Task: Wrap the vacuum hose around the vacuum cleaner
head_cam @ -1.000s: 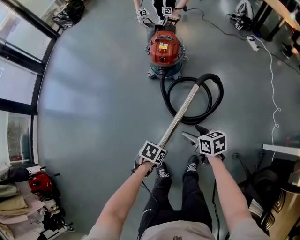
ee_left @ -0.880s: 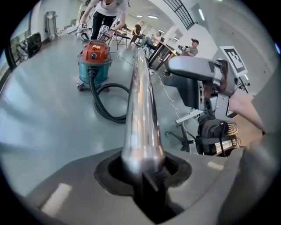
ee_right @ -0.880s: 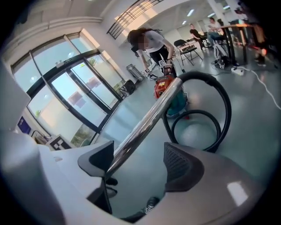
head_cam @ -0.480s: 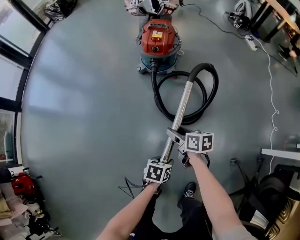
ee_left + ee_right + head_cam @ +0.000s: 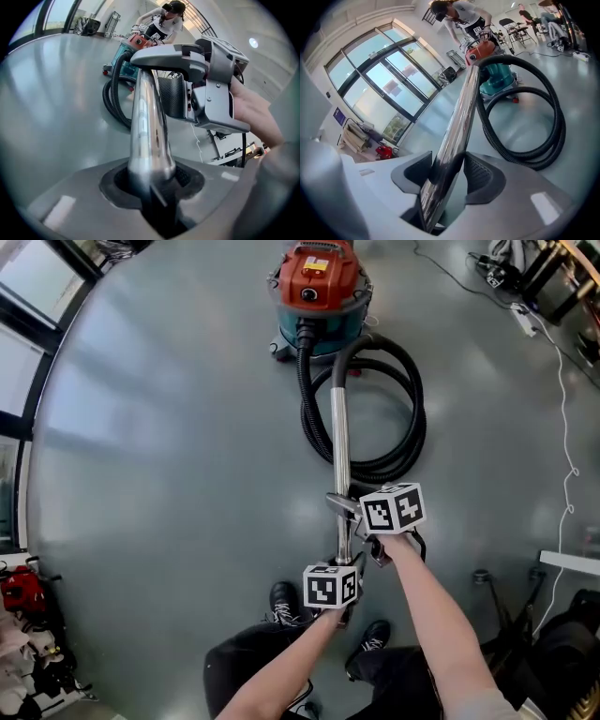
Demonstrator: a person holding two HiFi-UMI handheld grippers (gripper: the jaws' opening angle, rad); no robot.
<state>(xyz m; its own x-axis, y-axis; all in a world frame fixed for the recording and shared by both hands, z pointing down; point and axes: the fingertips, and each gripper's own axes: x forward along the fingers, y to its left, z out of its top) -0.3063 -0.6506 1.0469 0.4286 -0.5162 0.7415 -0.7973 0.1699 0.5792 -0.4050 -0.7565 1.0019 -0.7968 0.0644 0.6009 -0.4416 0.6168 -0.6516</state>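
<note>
The vacuum cleaner [image 5: 317, 282], red on top with a teal base, stands at the far end of the floor. Its black hose [image 5: 405, 418] lies in loose loops on the floor beside it. The hose ends in a shiny metal tube [image 5: 339, 451] that points straight at the vacuum. My left gripper [image 5: 343, 566] is shut on the tube's near end, and the tube [image 5: 149, 126] fills its jaws. My right gripper [image 5: 343, 505] is shut on the tube a little farther up. The tube [image 5: 457, 131] sits between its pads, with the hose [image 5: 543, 140] and the vacuum [image 5: 490, 58] beyond.
A white cable [image 5: 565, 381] runs across the floor at the right from a power strip [image 5: 525, 320]. Another person [image 5: 461, 16] bends over behind the vacuum. Glass windows [image 5: 389, 79] line the left side, with a red bag [image 5: 14, 589] below them.
The right gripper, open and apart from the tube a second ago, has moved onto it and shut. The tube swung from a diagonal to point straight at the vacuum, which is now closer.
</note>
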